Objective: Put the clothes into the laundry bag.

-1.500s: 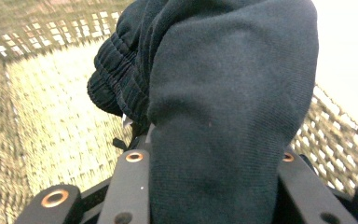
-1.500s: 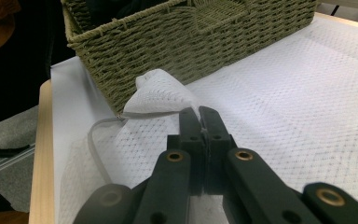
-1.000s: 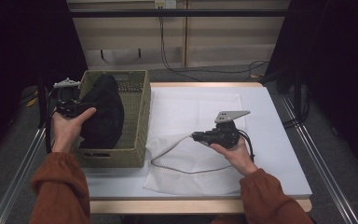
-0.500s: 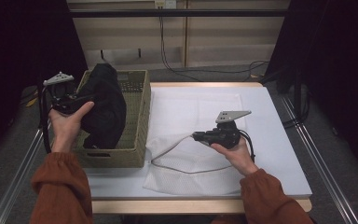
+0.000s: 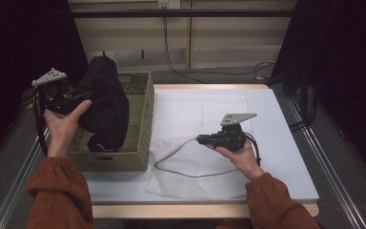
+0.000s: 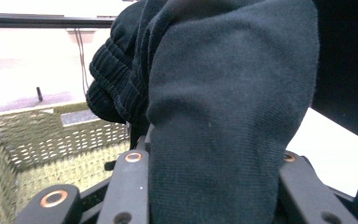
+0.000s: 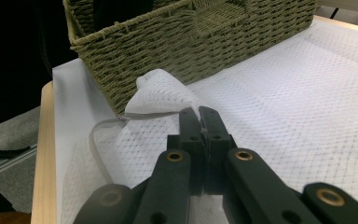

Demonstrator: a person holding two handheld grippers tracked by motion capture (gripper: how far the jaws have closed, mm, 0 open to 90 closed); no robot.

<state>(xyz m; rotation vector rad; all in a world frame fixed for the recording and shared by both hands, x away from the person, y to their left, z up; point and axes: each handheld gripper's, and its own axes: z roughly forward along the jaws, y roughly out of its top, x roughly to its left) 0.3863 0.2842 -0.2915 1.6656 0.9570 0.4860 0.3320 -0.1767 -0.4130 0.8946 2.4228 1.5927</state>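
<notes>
Two tongs: L tongs (image 5: 83, 95) clamp dark garment (image 5: 102, 102), tips hidden, R tongs (image 7: 200, 116) pinch mesh bag (image 7: 161, 93) edge.

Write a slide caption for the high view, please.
Left gripper lifts a black garment from the basket; right gripper pinches the white mesh bag.
</notes>
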